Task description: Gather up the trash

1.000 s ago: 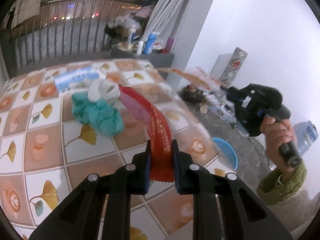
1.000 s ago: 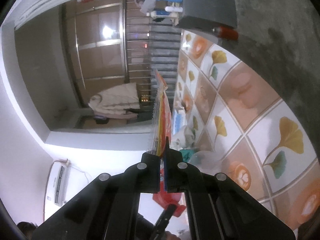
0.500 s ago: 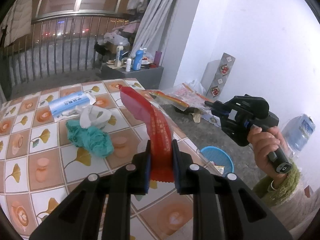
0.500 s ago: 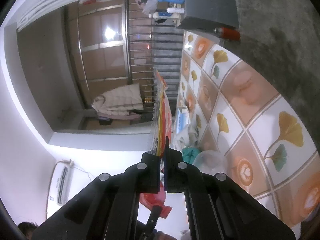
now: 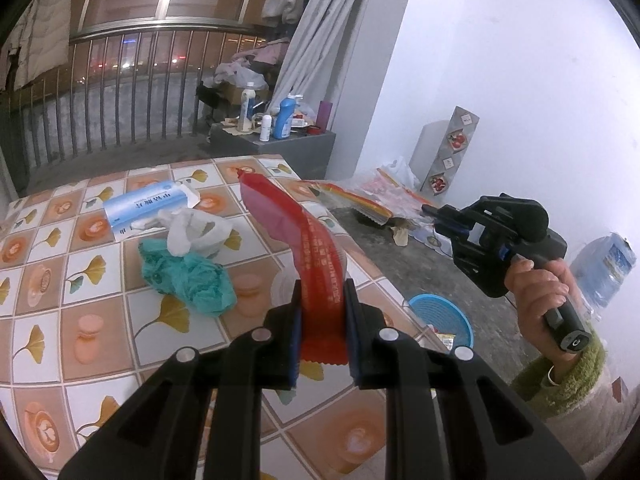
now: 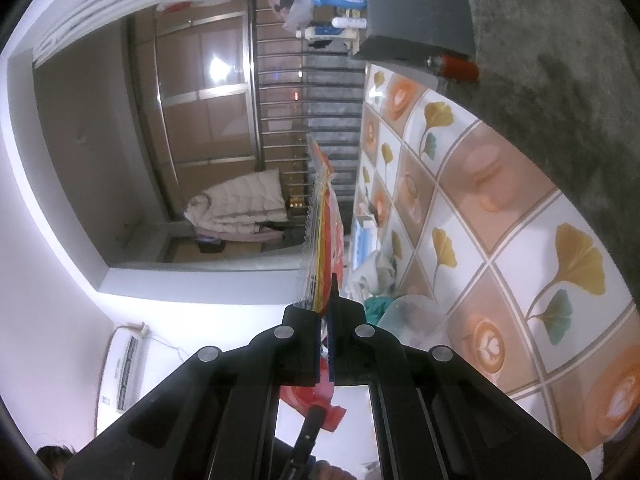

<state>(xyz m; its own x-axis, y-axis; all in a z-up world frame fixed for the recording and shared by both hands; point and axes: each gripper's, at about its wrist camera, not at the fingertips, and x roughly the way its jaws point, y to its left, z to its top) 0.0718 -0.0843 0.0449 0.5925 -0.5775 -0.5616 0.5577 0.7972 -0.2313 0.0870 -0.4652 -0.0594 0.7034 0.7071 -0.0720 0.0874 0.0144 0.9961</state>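
left jaws (image 5: 322, 312) clamped on red wrapper (image 5: 304, 248) with unreadable print, right jaws (image 6: 326, 312) closed on striped wrapper (image 6: 320, 232)

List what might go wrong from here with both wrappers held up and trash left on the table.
1. The left tool pinches only the bottom edge of the long red wrapper, which arcs upward and may flop or slip out.
2. The right tool grips just the end of the flat colourful packet; it could slide free.
3. Both tools are full, so the teal bag and white bag may get left.
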